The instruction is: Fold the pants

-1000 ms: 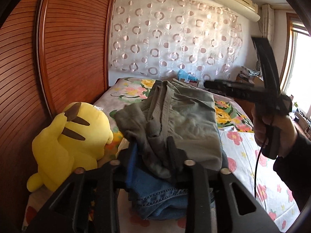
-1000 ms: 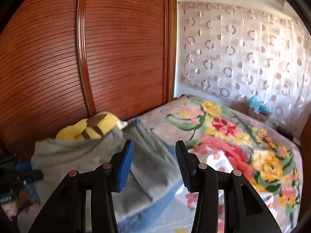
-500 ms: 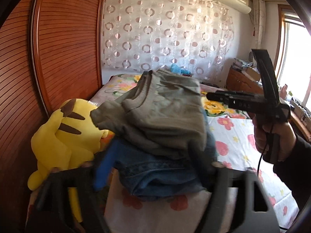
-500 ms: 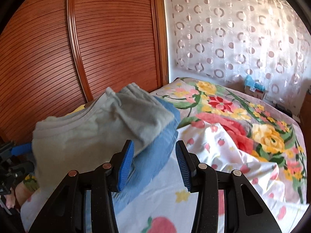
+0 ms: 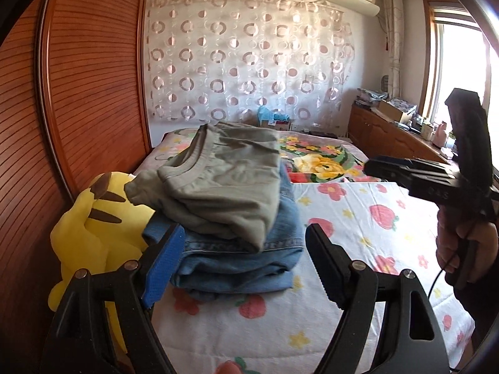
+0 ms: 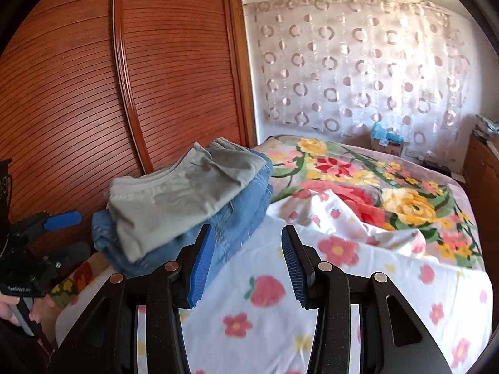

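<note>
Folded grey-green pants (image 5: 224, 187) lie on top of folded blue jeans (image 5: 280, 227) at the left side of the bed. My left gripper (image 5: 244, 260) is open just short of the stack, with nothing between its fingers. In the right wrist view the same grey-green pants (image 6: 174, 199) and jeans (image 6: 249, 199) sit to the upper left of my right gripper (image 6: 246, 258). It stands open over the sheet, holding nothing. Each gripper shows in the other's view: the right gripper (image 5: 371, 166) in a hand at the right, the left gripper (image 6: 70, 235) at the far left.
A yellow plush toy (image 5: 90, 227) leans against the stack's left side, next to a slatted wooden wardrobe door (image 5: 78, 93). A white strawberry-print sheet (image 5: 358, 218) covers the near bed, a floral blanket (image 6: 358, 180) the far part. A wooden cabinet (image 5: 389, 137) runs along the right.
My left gripper let go of the grey-green pants, opened wide and drew back. The pants now rest on the jeans. My right gripper swung away to the right of the stack.
</note>
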{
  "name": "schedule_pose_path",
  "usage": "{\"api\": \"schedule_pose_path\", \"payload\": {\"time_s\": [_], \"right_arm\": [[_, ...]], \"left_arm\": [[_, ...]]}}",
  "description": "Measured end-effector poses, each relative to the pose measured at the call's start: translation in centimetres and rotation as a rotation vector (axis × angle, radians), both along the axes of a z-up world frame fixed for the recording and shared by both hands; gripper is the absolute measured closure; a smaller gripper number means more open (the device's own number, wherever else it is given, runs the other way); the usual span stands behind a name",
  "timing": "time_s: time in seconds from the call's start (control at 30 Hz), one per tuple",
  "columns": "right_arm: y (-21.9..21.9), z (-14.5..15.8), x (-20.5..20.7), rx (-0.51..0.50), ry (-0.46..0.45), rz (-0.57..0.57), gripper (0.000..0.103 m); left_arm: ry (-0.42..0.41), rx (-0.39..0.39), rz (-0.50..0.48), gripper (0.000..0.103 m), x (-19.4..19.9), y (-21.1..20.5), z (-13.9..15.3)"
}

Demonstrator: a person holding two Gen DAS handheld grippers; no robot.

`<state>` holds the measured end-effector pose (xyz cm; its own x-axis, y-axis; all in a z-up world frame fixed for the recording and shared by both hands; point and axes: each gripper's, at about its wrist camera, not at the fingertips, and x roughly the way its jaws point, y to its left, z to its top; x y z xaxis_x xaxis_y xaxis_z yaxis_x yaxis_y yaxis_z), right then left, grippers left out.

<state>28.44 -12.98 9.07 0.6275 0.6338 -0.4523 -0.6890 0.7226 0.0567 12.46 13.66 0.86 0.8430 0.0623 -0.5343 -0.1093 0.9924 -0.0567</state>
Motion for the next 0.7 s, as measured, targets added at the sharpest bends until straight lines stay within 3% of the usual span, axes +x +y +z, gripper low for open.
{"api": "schedule_pose_path", "payload": {"time_s": [0.17, 0.3, 0.53, 0.7], "right_arm": [[-2.2, -0.2, -3.8, -0.001, -0.019, -0.052, 0.056], [-3.4, -0.3, -6.4, 0.003, -0.027, -0.09, 0.05], [-5.2, -0.9, -11.0, 0.023, -0.043, -0.145, 0.023], [-6.4, -1.1, -13.3, 0.036, -0.035, -0.194, 0.018]], "left_arm": [[-0.013, -0.002, -0.032, 0.023, -0.8, -1.7, 0.5], [-0.014, 0.009, -0.058, 0.023, -1.3, -3.2, 0.7], [-0.029, 0.007, -0.117, 0.023, -2.3, -5.9, 0.8], [-0.038, 0.034, -0.144, 0.014, -3.0, -8.0, 0.9]]}}
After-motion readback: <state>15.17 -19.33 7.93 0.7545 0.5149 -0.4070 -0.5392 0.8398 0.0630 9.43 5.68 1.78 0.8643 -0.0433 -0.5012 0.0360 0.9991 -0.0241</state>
